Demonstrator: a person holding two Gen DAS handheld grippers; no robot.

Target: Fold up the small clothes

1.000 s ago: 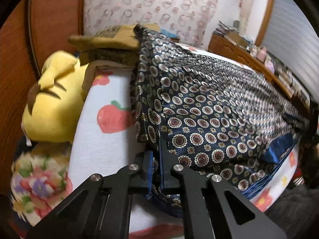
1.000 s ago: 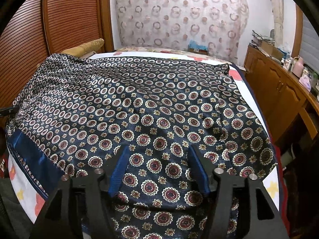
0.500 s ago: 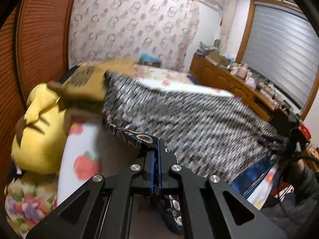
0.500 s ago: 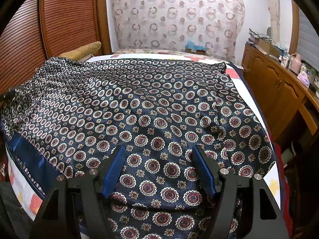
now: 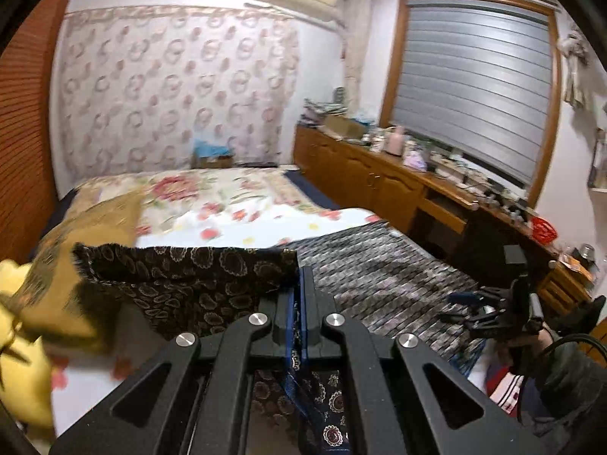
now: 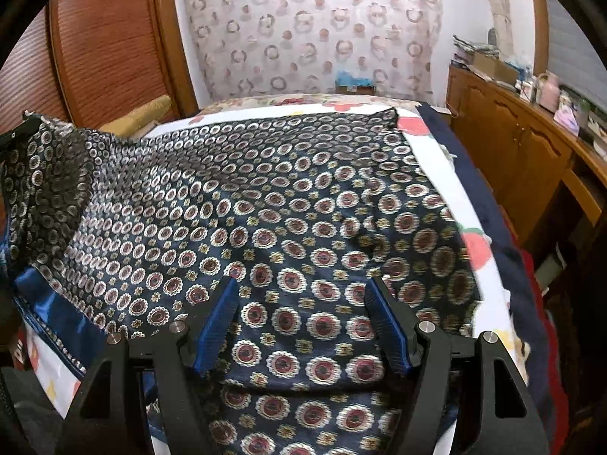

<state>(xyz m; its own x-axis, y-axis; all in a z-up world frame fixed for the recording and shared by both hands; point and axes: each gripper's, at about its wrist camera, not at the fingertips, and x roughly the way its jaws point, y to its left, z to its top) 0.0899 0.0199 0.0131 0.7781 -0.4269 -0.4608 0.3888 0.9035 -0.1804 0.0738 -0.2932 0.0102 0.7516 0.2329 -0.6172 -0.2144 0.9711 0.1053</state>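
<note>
A dark blue patterned cloth [image 6: 288, 220] with round medallions lies spread over the bed. My left gripper [image 5: 301, 295] is shut on the cloth's edge and holds it lifted, so its darker underside [image 5: 182, 276] hangs in front of the camera. In the right wrist view that raised corner [image 6: 41, 167] stands up at the far left. My right gripper [image 6: 303, 303] hovers open just above the near part of the cloth, its blue pads [image 6: 218, 316] wide apart with nothing pinched. The right gripper [image 5: 489, 309] also shows at the right in the left wrist view.
A floral bedsheet [image 5: 227, 204] covers the bed. A yellow plush toy [image 5: 15, 341] and a tan cushion [image 5: 72, 242] lie at the left. Wooden cabinets [image 6: 523, 151] with clutter run along the right wall. A wooden wardrobe [image 6: 106, 53] stands at the left.
My left gripper rose and swung inward with the cloth's edge, lifting the corner off the bed and exposing bedsheet. The right gripper's jaws widened a little and it barely shifted.
</note>
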